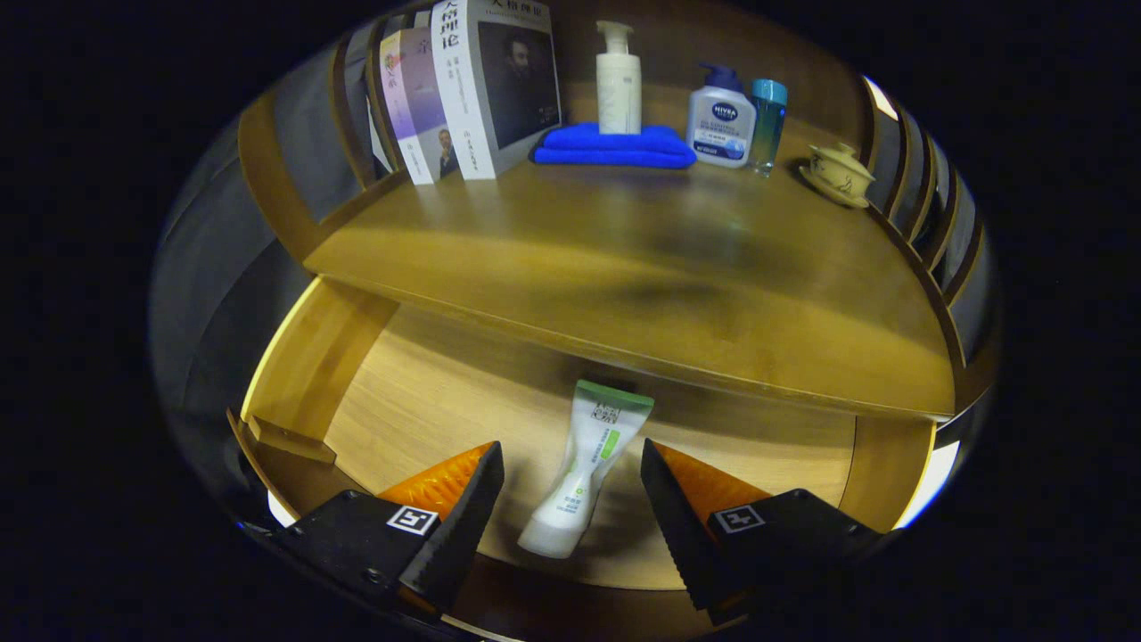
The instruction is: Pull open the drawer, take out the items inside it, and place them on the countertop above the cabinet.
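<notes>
I held the gripper (572, 486) wide open, empty, over the open drawer (428, 401); the squeeze tube (584, 468) lay between its fingers, long axis running straight ahead toward the countertop (624, 267) edge.

The worktop (642, 267) is smooth varnished wood with a soft sheen; the drawer (428, 392) floor is paler, matt wood with fine grain. Between the open claw's (570, 499) ridged fingers (463, 508) lies a tube (584, 468) of smooth, slightly glossy plastic. On the worktop, the towel (615, 145) is soft matt cloth, the bottles (720, 120) glossy plastic, the books (495, 85) glossy paper-covered, the lidded cup (840, 174) glazed ceramic.
</notes>
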Action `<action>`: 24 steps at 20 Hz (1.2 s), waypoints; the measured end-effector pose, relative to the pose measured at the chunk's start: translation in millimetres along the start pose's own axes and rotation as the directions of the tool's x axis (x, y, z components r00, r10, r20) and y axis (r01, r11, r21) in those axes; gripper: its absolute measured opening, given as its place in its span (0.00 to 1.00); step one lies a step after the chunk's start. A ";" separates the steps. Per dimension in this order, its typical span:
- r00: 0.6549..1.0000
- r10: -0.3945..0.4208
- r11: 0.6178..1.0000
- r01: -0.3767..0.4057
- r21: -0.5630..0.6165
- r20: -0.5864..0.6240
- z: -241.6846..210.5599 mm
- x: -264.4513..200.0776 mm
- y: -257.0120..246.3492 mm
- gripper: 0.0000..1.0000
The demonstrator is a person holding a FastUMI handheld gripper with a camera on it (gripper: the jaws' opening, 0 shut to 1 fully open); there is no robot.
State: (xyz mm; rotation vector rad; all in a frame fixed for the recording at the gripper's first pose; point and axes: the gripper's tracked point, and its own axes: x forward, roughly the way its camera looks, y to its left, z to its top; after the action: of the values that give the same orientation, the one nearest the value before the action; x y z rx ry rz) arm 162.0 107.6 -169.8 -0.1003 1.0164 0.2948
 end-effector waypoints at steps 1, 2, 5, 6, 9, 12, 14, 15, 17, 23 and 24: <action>1.000 0.000 1.000 0.000 0.006 -0.016 -3.0 3.0 0.0 0.96; 0.999 0.004 1.000 -0.003 0.015 -0.036 -6.1 6.0 0.2 0.94; 0.997 0.002 1.000 0.000 0.030 -0.081 -14.1 15.4 -0.4 0.85; 0.996 0.009 0.999 -0.006 0.040 -0.092 -15.1 18.6 0.5 0.81; 0.992 -0.006 0.999 0.013 0.052 -0.129 -21.5 26.7 -4.2 0.70; 0.989 -0.001 0.999 0.009 0.053 -0.148 -24.8 30.6 -3.6 0.53; 0.993 -0.004 0.999 0.009 0.036 -0.121 -23.9 40.0 -4.6 0.44; 0.994 -0.005 1.000 0.005 -0.003 -0.110 -20.5 28.8 -3.7 0.36; 0.997 0.013 0.997 -0.019 -0.074 -0.081 -15.7 29.8 2.9 0.19; 0.996 0.073 0.976 -0.082 -0.200 -0.054 -22.1 19.8 20.2 0.11; 0.996 0.082 0.973 -0.090 -0.214 -0.046 -20.6 16.9 23.8 0.11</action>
State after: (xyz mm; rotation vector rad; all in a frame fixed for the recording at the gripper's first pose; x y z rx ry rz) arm 146.5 129.2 -193.7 -0.2596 1.0248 0.4843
